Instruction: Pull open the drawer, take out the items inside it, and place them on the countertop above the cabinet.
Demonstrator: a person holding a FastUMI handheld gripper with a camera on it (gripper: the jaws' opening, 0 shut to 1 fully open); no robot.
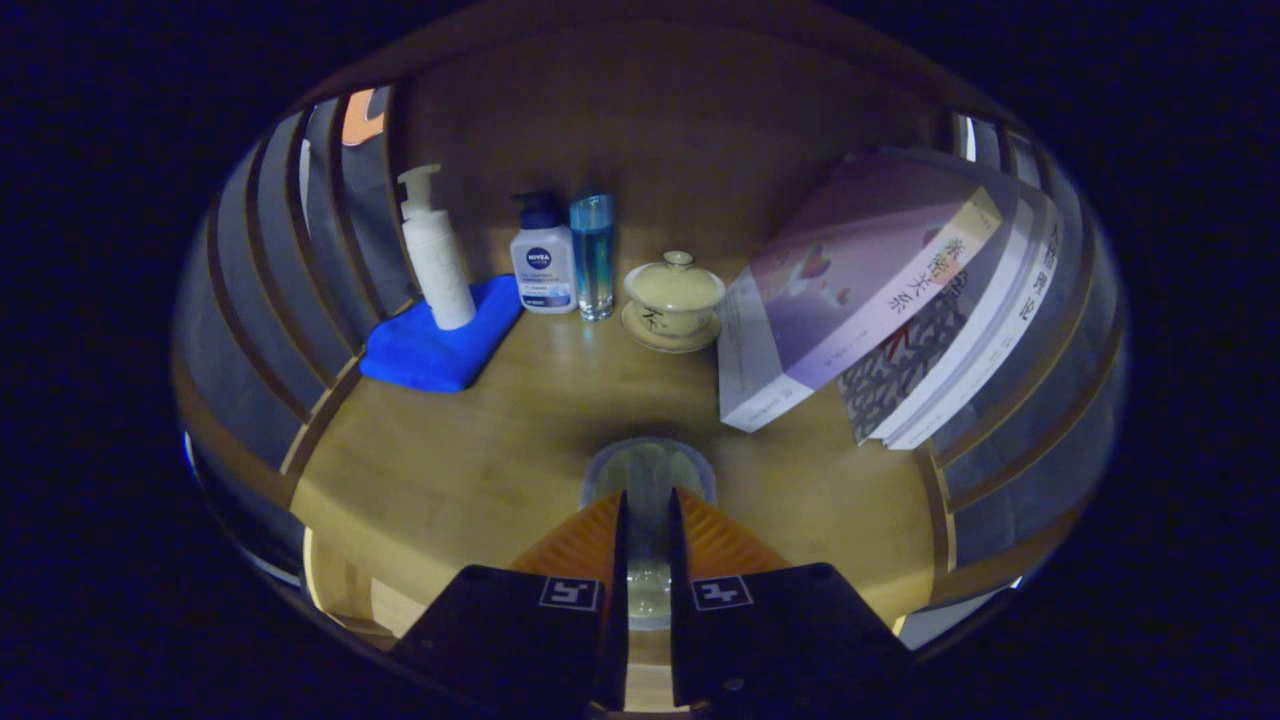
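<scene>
My gripper is shut on a clear glass cup, with both fingers pinching its near wall. The cup's round rim shows just ahead of the fingertips, right over the wooden countertop. I cannot tell whether its base touches the wood. The drawer is hidden from this view.
At the back of the countertop stand a tall white pump bottle on a folded blue cloth, a white bottle with a dark blue pump, a slim clear blue bottle and a lidded tea bowl on a saucer. Leaning books fill the right side. Slatted wooden sides enclose both flanks.
</scene>
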